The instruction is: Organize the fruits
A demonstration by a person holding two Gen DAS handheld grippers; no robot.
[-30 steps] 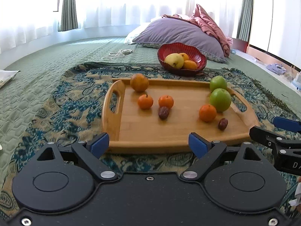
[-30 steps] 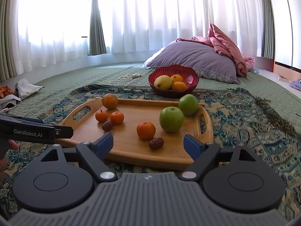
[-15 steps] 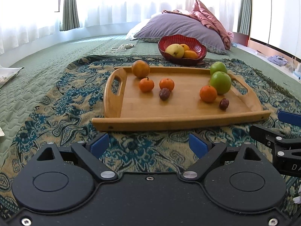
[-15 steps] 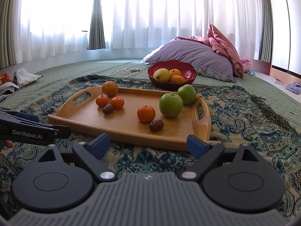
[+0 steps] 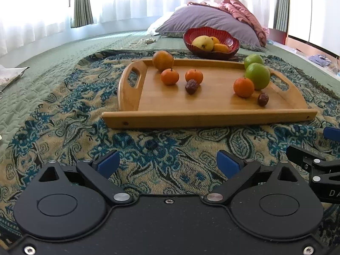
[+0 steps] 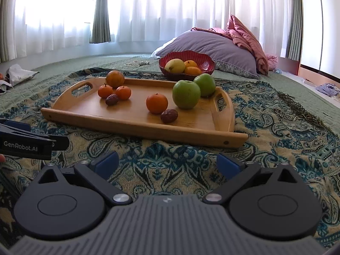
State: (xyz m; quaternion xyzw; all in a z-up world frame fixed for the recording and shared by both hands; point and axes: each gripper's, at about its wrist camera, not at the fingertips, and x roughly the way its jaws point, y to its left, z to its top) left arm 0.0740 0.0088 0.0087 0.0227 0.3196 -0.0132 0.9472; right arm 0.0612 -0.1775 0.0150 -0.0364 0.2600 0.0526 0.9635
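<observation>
Both the left gripper and right gripper are opening wide, fingers pinching nothing, hovering over the patterned blanket short of the bamboo tray. Round tangerines, green apples and wrinkled dates are lying loose on it; a careless nudge could send them rolling off.

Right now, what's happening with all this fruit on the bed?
A person holds two grippers, sorting fruit. The left gripper and right gripper hover over the patterned blanket, jaws opening, nothing between them. Tangerines, green apples and dates sit on the wooden tray; the red bowl behind already holds some fruit.
</observation>
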